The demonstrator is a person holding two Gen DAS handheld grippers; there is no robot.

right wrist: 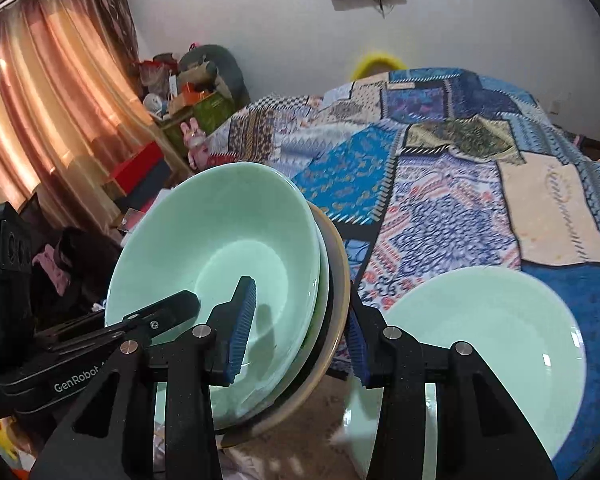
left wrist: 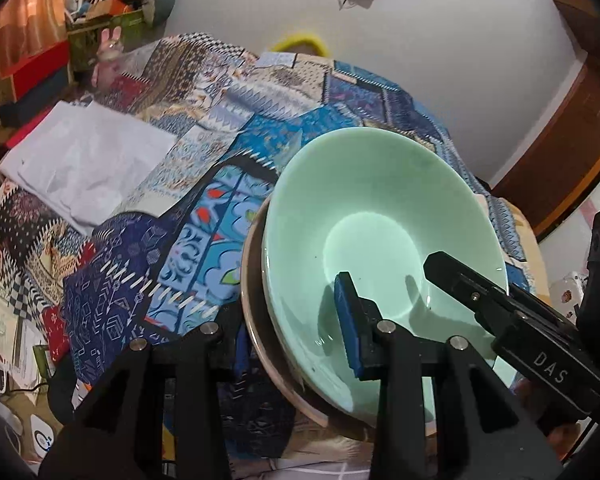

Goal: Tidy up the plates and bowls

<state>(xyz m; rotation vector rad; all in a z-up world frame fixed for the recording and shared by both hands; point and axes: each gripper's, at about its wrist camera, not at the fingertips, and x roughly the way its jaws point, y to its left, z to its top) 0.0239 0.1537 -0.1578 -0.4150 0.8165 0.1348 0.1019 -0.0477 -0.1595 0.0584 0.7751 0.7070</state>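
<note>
A stack of bowls (right wrist: 220, 256) is held tilted above the near edge of a quilt-covered bed (right wrist: 440, 184), the top bowl nested in a larger bowl (right wrist: 338, 280) beneath. The left gripper (left wrist: 296, 328) clamps the stack's left rim, the right gripper (right wrist: 300, 332) its right rim. A plate (right wrist: 492, 340) lies on the bed just right of the stack. A folded sheet (left wrist: 84, 160) rests near the bed's left edge. Boxes (right wrist: 140, 176) stand beyond that edge.
</note>
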